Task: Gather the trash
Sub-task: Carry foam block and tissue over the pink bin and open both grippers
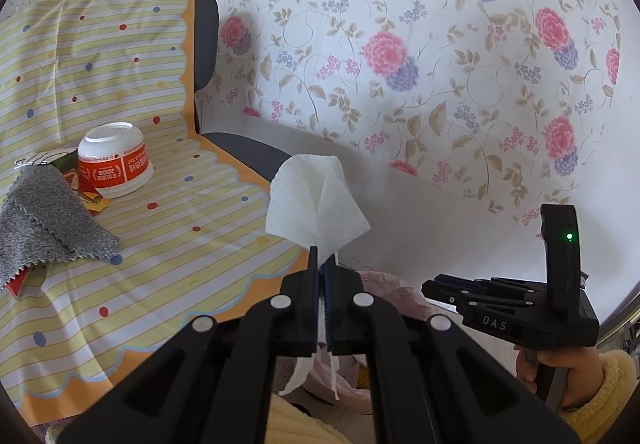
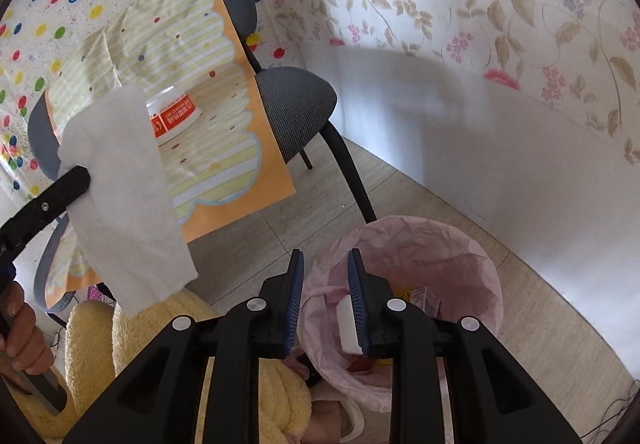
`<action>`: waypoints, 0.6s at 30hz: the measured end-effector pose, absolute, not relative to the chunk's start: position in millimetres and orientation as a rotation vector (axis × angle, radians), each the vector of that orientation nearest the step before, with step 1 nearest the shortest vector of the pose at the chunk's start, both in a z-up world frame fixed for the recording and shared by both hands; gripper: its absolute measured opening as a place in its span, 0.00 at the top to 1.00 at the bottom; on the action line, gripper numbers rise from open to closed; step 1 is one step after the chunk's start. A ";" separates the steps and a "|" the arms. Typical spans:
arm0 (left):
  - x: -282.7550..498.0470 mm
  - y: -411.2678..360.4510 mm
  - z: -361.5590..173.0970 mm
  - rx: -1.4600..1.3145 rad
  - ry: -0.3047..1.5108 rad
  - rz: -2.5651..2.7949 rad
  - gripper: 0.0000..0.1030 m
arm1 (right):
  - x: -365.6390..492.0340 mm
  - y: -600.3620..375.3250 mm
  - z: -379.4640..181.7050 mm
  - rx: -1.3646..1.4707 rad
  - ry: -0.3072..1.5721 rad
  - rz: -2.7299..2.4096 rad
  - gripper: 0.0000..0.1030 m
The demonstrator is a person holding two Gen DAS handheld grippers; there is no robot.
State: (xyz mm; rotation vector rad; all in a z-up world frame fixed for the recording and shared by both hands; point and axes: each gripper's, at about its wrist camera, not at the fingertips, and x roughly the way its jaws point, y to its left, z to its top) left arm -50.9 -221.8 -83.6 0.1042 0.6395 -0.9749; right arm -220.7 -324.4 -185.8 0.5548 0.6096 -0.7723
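two grippers are at work here, each in one of the person's hands. the left gripper (image 1: 320, 256) has its jaws pressed fully together on a white tissue (image 1: 316, 199), which fans out above the fingertips while a thinner strip of it hangs down behind the jaws; in the right wrist view the same tissue (image 2: 124, 195) drapes as a broad white sheet from the left gripper's tip (image 2: 78, 177), in front of the chair. the right gripper (image 2: 325, 264) stands partly open, a clear gap between its blue pads (image 2: 295, 296), and nothing lies between them; a small white object shows just beside the inner face of the right-hand finger, though whether it touches the pad or lies in the bin below cannot be told. that gripper points down over a bin lined with a pink bag (image 2: 472, 252), standing on the tiled floor near the wall, with a few bits of rubbish in the bottom. on the chair, which is covered by a striped, dotted cloth (image 1: 120, 83), an upturned white and orange cup (image 1: 116, 159) sits beside a grey towel (image 1: 48, 219) lying over some packaging. the hand (image 1: 560, 368) holding the right gripper wears a fluffy yellow sleeve (image 1: 608, 388).
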 end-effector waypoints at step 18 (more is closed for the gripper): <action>-73.1 -297.0 -77.3 0.155 0.634 -1.148 1.00 | -266.5 -340.9 -153.9 0.524 0.521 -0.889 0.74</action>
